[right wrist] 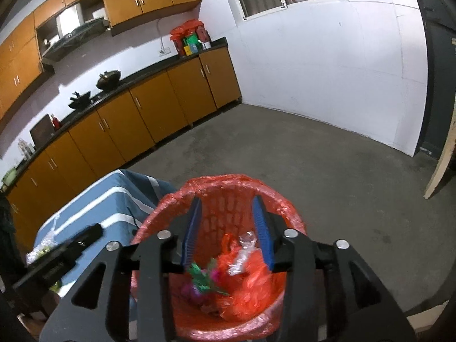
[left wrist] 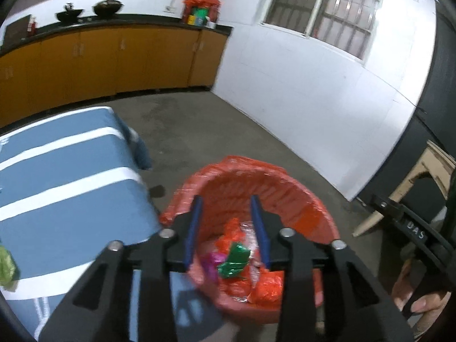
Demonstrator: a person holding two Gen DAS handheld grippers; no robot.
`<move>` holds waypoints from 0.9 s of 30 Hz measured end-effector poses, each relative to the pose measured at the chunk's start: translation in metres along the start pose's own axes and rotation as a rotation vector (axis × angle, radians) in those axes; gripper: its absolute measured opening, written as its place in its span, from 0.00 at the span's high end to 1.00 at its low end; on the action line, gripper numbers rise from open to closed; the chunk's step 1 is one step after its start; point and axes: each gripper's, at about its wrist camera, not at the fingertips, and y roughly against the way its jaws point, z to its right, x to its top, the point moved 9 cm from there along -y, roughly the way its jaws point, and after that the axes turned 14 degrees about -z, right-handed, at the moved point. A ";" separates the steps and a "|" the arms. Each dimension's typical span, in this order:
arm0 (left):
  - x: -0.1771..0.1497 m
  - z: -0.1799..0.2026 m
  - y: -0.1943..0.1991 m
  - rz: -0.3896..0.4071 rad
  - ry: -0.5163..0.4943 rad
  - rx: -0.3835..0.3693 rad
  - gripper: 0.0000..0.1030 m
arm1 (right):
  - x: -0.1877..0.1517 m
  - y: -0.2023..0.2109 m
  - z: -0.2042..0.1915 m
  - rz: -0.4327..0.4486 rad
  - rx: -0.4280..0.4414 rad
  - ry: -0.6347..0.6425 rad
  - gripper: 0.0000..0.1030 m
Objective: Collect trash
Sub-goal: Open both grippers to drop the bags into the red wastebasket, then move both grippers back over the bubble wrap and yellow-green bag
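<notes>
A red basket (left wrist: 299, 189) (right wrist: 285, 203) lined with a red plastic bag stands on the floor beside the table. Inside it lie a green wrapper (left wrist: 235, 259) (right wrist: 199, 273), a pink wrapper (left wrist: 209, 263) (right wrist: 217, 275), clear plastic (left wrist: 250, 232) (right wrist: 242, 256) and crumpled orange bags (left wrist: 268, 285) (right wrist: 250, 282). My left gripper (left wrist: 226, 202) hangs open over the basket, nothing pinched between its blue pads. My right gripper (right wrist: 227, 201) is also open above the basket and holds nothing. More crumpled green and clear trash (left wrist: 5, 265) (right wrist: 42, 249) lies on the table.
The table with the blue striped cloth (left wrist: 57, 171) (right wrist: 99, 205) stands left of the basket. Orange cabinets (left wrist: 114, 57) (right wrist: 142, 114) line the far wall. A pale wooden frame (left wrist: 427, 176) and a plank (right wrist: 441, 156) lean at the right. Bare concrete floor (right wrist: 313, 156) lies beyond the basket.
</notes>
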 end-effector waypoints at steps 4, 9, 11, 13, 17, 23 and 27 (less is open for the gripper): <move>-0.006 -0.029 0.014 0.028 0.037 0.062 0.51 | -0.002 -0.001 -0.007 -0.009 -0.003 0.019 0.61; -0.013 -0.062 0.035 0.059 0.075 0.138 0.44 | 0.001 -0.004 -0.035 -0.013 0.004 0.092 0.61; -0.017 -0.082 0.048 0.074 0.099 0.173 0.43 | 0.000 -0.007 -0.053 -0.021 0.019 0.130 0.61; -0.021 -0.102 0.060 0.087 0.125 0.209 0.41 | -0.002 -0.011 -0.072 -0.031 0.035 0.164 0.61; -0.036 -0.148 0.087 0.113 0.184 0.295 0.37 | -0.010 -0.021 -0.119 -0.059 0.081 0.249 0.61; -0.079 -0.234 0.142 0.147 0.303 0.465 0.31 | -0.039 -0.037 -0.211 -0.118 0.174 0.418 0.61; -0.105 -0.286 0.178 0.162 0.377 0.590 0.25 | -0.064 -0.045 -0.272 -0.153 0.237 0.519 0.61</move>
